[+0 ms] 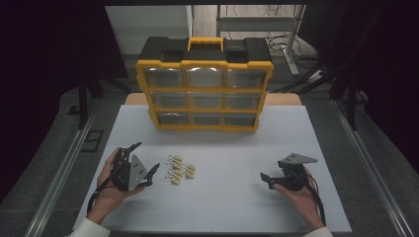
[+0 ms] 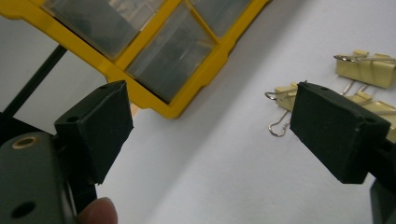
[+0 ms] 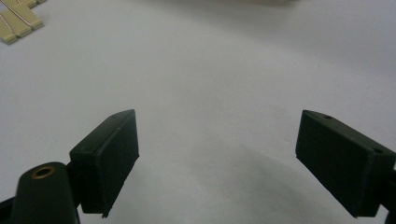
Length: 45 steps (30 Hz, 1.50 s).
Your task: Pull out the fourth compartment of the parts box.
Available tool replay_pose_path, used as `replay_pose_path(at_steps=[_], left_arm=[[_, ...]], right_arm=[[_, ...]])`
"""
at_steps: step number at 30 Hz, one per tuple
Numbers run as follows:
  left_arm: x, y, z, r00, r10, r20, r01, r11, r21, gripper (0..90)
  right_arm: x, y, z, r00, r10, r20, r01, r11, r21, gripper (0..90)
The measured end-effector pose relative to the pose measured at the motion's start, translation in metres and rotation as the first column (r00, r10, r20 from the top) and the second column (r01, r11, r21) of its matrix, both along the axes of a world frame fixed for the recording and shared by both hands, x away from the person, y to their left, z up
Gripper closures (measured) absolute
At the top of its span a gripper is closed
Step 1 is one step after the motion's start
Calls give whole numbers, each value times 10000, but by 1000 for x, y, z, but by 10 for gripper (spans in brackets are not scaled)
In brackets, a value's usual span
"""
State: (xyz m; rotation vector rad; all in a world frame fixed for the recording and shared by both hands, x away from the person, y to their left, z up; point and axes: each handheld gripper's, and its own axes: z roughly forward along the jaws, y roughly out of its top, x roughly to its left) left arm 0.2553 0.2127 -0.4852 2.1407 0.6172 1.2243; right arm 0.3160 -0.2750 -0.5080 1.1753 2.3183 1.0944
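Note:
Three pale yellow binder clips (image 1: 175,161), (image 1: 189,171), (image 1: 174,177) lie on the white table (image 1: 222,202), left of centre. My left gripper (image 1: 147,156) is held just left of them, open, with nothing between its jaws. In the left gripper view the gripper (image 2: 210,126) stands open over bare table, and the clips (image 2: 366,67), (image 2: 283,91) lie beside and partly behind the right jaw. My right gripper (image 1: 266,180) is held at the right of the table, pointing left, open and empty. In the right gripper view the gripper (image 3: 217,154) spans bare table, with one clip (image 3: 18,23) at the top left corner.
A yellow and black drawer organiser (image 1: 204,89) with clear-fronted drawers stands upright at the back of the table, its corner close in the left gripper view (image 2: 163,60). Metal rails run along both sides of the table. Desk legs and cables lie on the floor behind.

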Motion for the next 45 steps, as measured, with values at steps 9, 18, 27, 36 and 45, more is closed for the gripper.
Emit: replay_pose_path(at_steps=[9, 18, 27, 36, 45], left_arm=[[6, -4, 7, 9999, -123, 81, 121, 9997, 215, 135], [12, -3, 10, 9999, 92, 82, -94, 9998, 194, 136], [17, -3, 14, 9999, 45, 134, -47, 9998, 179, 135], [23, -8, 20, 9997, -96, 245, 90, 9996, 263, 132], [28, -10, 25, 9992, -89, 380, 78, 9995, 309, 131]], right_arm=[[-1, 0, 1, 10000, -23, 67, 23, 10000, -19, 141], [-1, 0, 0, 10000, 5, 14, -5, 10000, -50, 141], [-1, 1, 0, 10000, -1, 9, 1, 10000, -82, 141], [-1, 0, 0, 10000, -16, 8, 16, 9999, -120, 141], [0, 0, 0, 10000, -14, 8, 14, 9999, -138, 141]])
